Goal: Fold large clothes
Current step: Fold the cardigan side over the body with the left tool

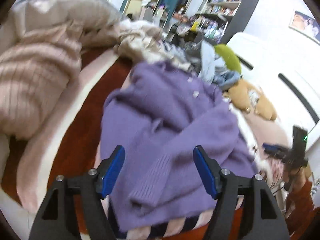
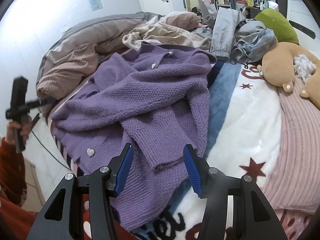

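Note:
A purple knit cardigan (image 2: pixel 140 100) with pearl heart buttons lies on the bed, both sleeves folded across its front. It also shows in the left wrist view (image 1: pixel 170 120). My left gripper (image 1: pixel 159 158) is open and empty, hovering over the cardigan's sleeve cuff. My right gripper (image 2: pixel 158 160) is open and empty just above the folded sleeve cuff (image 2: pixel 160 156) near the hem. The left gripper also appears at the left edge of the right wrist view (image 2: pixel 18 108), held in a hand.
A rumpled beige ribbed quilt (image 2: pixel 70 70) lies behind the cardigan. Grey clothes (image 2: pixel 240 40), a green cushion (image 2: pixel 276 24) and a tan plush toy (image 2: pixel 284 68) lie at the right. A white blanket with stars (image 2: pixel 250 120) covers the bed. Shelves (image 1: pixel 220 10) stand behind.

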A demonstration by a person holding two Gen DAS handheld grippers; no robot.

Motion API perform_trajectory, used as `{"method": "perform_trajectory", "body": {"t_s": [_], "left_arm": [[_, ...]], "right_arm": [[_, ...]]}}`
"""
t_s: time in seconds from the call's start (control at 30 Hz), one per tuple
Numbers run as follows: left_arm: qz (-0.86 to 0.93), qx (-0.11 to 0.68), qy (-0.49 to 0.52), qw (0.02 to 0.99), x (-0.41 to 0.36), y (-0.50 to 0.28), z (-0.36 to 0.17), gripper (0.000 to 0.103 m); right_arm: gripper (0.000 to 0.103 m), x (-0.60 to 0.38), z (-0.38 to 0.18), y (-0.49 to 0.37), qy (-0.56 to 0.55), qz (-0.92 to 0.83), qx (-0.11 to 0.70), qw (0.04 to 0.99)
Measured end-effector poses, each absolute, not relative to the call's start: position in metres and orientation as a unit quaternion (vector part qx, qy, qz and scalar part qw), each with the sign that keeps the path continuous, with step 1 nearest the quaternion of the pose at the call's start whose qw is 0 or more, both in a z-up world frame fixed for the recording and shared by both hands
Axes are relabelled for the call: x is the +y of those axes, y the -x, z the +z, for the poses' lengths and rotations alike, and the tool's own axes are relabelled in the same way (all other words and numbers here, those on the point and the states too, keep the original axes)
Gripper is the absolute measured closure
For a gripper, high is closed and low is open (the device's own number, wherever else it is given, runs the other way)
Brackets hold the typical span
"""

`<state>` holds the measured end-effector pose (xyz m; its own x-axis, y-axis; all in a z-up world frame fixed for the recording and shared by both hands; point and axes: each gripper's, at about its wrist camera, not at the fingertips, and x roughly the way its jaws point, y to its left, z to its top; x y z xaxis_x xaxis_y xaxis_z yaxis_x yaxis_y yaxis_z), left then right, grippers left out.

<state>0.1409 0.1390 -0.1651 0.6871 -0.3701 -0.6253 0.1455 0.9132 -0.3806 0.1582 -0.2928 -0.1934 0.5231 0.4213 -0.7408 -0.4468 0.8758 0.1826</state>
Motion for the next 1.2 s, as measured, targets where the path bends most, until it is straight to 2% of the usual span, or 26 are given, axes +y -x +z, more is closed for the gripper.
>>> {"method": "perform_trajectory", "body": {"t_s": [0.07,0.1,0.13,0.17,0.2,0.23,0.4,0.57,0.67,0.7,0.77,0.83,0.87,1.0,1.13,1.2], "left_arm": [[-0.151,0.362,0.145,0.908,0.126,-0.153,-0.160,0.036],[-0.154,0.363,0.141,0.908,0.117,-0.159,-0.160,0.042],[-0.160,0.366,0.140,0.906,0.108,-0.166,-0.163,0.061],[-0.171,0.375,0.140,0.900,0.098,-0.174,-0.167,0.073],[-0.188,0.387,0.146,0.891,0.090,-0.181,-0.173,0.092],[-0.203,0.397,0.152,0.882,0.083,-0.186,-0.180,0.095],[-0.199,0.440,0.116,0.868,0.051,-0.197,-0.213,0.095],[-0.166,0.464,0.096,0.865,0.059,-0.191,-0.241,0.095],[-0.169,0.459,0.102,0.866,0.066,-0.184,-0.239,0.094],[-0.170,0.460,0.105,0.865,0.068,-0.182,-0.237,0.093],[-0.173,0.453,0.112,0.867,0.074,-0.178,-0.232,0.079],[-0.173,0.439,0.113,0.874,0.080,-0.172,-0.225,0.045],[-0.163,0.431,0.106,0.881,0.083,-0.169,-0.220,0.040],[-0.159,0.406,0.118,0.892,0.102,-0.157,-0.203,0.038],[-0.137,0.410,0.133,0.892,0.135,-0.143,-0.200,0.018],[-0.132,0.419,0.133,0.888,0.148,-0.135,-0.203,0.015]], "right_arm": [[0.056,-0.295,-0.195,-0.160,0.013,0.247,0.421,0.873],[0.056,-0.295,-0.195,-0.161,0.012,0.247,0.421,0.873],[0.056,-0.296,-0.196,-0.161,0.011,0.246,0.422,0.873],[0.055,-0.297,-0.196,-0.161,0.010,0.245,0.422,0.873],[0.055,-0.298,-0.197,-0.161,0.009,0.244,0.422,0.873],[0.054,-0.299,-0.198,-0.161,0.007,0.243,0.423,0.873],[0.051,-0.308,-0.205,-0.165,0.001,0.234,0.431,0.871],[0.051,-0.312,-0.215,-0.171,-0.012,0.230,0.443,0.866],[0.051,-0.308,-0.221,-0.172,-0.006,0.233,0.451,0.862],[0.051,-0.307,-0.222,-0.172,-0.005,0.234,0.452,0.861],[0.051,-0.305,-0.222,-0.171,-0.005,0.237,0.453,0.859],[0.051,-0.304,-0.222,-0.170,-0.004,0.239,0.453,0.859],[0.051,-0.303,-0.221,-0.170,-0.004,0.239,0.453,0.859],[0.049,-0.303,-0.223,-0.166,-0.005,0.239,0.461,0.854],[0.043,-0.309,-0.230,-0.154,-0.019,0.246,0.481,0.841],[0.039,-0.310,-0.237,-0.142,-0.022,0.249,0.489,0.835]]}}
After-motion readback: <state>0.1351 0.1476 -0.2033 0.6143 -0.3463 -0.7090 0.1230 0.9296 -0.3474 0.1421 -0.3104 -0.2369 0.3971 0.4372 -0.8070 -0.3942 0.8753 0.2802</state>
